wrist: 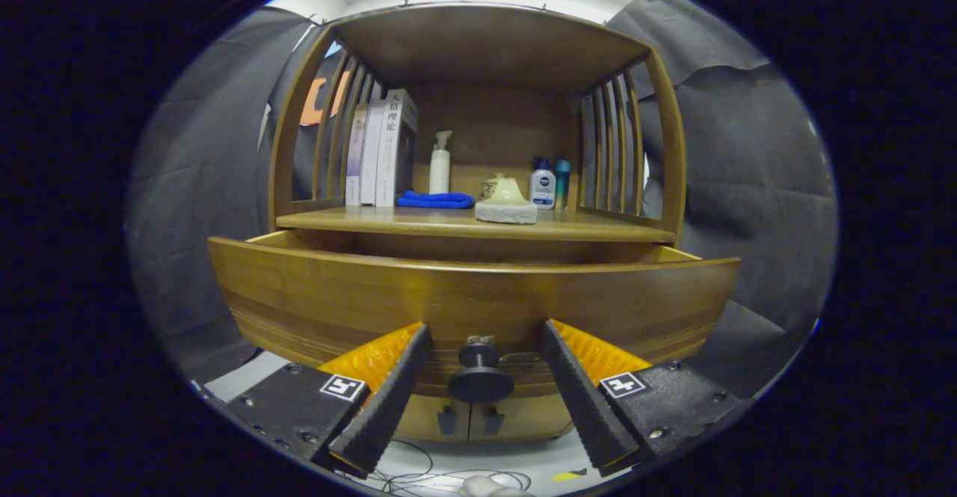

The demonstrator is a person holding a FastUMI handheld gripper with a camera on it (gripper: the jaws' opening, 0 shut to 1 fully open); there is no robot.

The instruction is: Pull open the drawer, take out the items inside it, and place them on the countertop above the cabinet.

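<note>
Drawer (471,295) is sitting partly pulled out below the counter (478,226), its long front running nine to three; its knob (480,377) is lying between the fingers of the hand-held gripper (482,366), which is spread wide, touching nothing; at twelve, a book (395,146) spine is showing Chinese characters; the bottle's (542,187) label I am leaving unread.

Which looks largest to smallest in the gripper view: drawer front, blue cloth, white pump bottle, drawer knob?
1. Drawer front, by far the largest.
2. Drawer knob, between the open jaws of the gripper; nearness to the camera inflates it.
3. Blue cloth and white pump bottle look about alike; not ranked.
</note>
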